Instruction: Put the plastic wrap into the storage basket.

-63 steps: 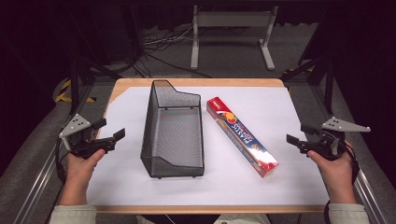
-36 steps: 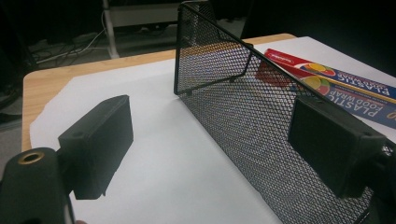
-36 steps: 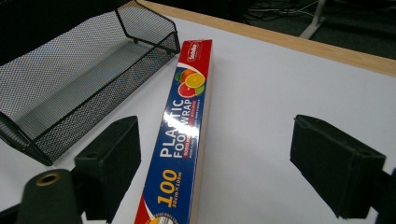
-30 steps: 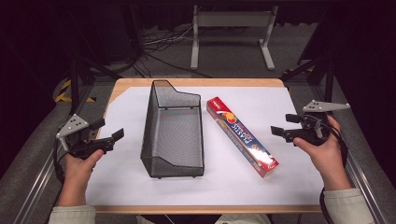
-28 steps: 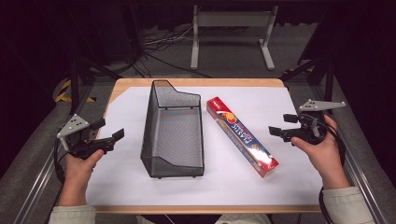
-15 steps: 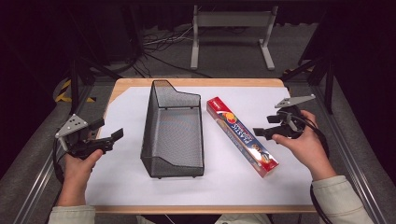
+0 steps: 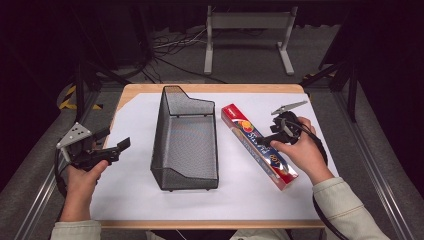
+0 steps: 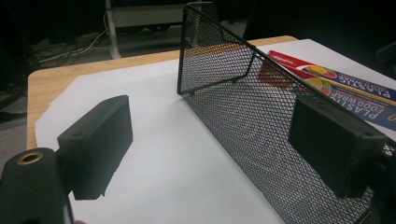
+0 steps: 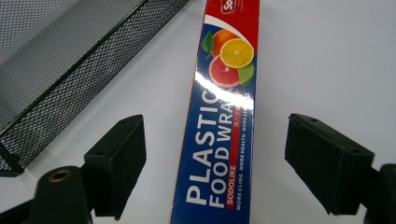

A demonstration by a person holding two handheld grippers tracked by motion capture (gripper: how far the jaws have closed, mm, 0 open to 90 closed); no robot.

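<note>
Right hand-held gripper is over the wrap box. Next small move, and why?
Probably lower the right hand-held gripper a little and close on the plastic wrap box. Its jaws have just been closing, yet the pads stand apart on either side of the box, clear of it, with the box lying flat on the white sheet.

A black wire-mesh basket [image 7: 185,145] stands on white paper [image 7: 135,195] that covers a wooden table [image 7: 150,90]. Beyond it, cables [image 7: 175,47] and a grey metal stand [image 7: 247,22] occupy the floor.
</note>
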